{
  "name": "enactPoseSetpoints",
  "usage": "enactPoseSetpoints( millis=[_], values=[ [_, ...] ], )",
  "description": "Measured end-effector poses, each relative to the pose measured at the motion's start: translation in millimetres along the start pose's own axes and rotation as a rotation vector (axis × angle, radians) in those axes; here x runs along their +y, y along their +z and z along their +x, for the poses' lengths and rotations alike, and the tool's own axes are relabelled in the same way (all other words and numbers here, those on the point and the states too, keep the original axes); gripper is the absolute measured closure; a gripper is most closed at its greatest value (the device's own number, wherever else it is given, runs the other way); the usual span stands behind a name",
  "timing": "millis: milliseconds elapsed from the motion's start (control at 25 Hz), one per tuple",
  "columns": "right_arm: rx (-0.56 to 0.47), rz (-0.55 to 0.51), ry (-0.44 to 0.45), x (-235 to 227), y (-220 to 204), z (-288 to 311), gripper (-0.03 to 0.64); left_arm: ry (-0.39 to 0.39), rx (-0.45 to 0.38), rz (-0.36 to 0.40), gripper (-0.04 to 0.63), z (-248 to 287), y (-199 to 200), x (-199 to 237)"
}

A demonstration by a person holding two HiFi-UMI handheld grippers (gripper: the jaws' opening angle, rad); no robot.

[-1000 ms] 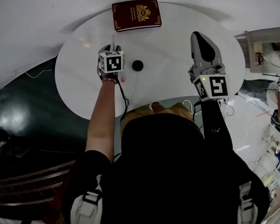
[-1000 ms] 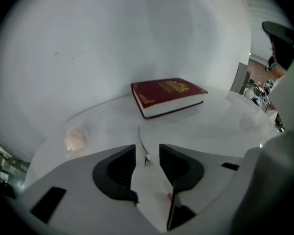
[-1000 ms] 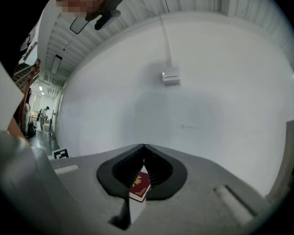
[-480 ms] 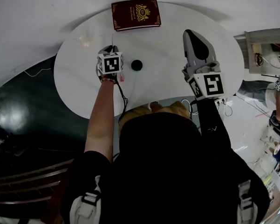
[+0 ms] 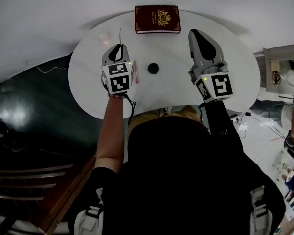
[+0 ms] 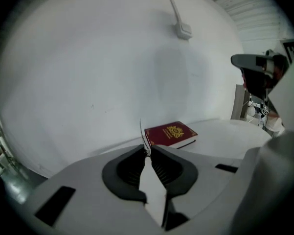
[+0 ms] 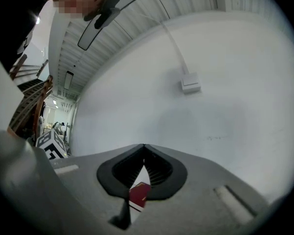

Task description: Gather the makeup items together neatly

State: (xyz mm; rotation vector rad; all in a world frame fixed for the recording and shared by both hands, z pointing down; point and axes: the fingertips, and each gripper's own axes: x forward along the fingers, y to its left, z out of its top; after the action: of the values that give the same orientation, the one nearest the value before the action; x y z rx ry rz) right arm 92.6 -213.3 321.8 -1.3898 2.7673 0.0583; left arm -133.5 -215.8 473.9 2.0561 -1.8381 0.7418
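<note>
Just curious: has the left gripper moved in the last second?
Yes. The left gripper rose off the table, looming larger beside the black disc; its jaws have just been closing on a thin stick.

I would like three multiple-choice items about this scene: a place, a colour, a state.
1. Where on the table does the dark red book lie? A at its far edge; B in its middle; C at its near edge.
2. What colour is the small round item? A white; B black; C pink.
3. The left hand-held gripper is: A wide open; B shut on a thin stick; C shut on the book.
Answers: 1 A, it lies by the far rim; 2 B, dark against the white top; 3 B, the stick rises from its closed jaws.
</note>
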Motion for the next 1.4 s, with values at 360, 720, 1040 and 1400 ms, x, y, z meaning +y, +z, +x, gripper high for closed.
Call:
enactPoseSetpoints(
  millis=[360,720,1040,1400],
  values=[
    [-0.034,-0.019,0.085,33.8,10.3,6.5,0.612,0.060,-0.184,-0.040,0.552,-88.7,36.9,1.8],
    [-0.024,0.000,0.028,17.4,6.2,-9.4,0.612,0.003,-0.201,-0.020,0.552,-83.4,46.8,-25.5],
    [-0.012,0.003,-0.078,-27.8,-0.3,-45.2,0.612,-0.073,-0.206,0.023,0.552,-64.0,58.0,-68.6],
    [0.014,0.007,-0.102,-46.1,-4.7,-57.2,0.612,-0.186,-0.134,0.004,0.552,-25.3,35.2,-129.5]
  ],
)
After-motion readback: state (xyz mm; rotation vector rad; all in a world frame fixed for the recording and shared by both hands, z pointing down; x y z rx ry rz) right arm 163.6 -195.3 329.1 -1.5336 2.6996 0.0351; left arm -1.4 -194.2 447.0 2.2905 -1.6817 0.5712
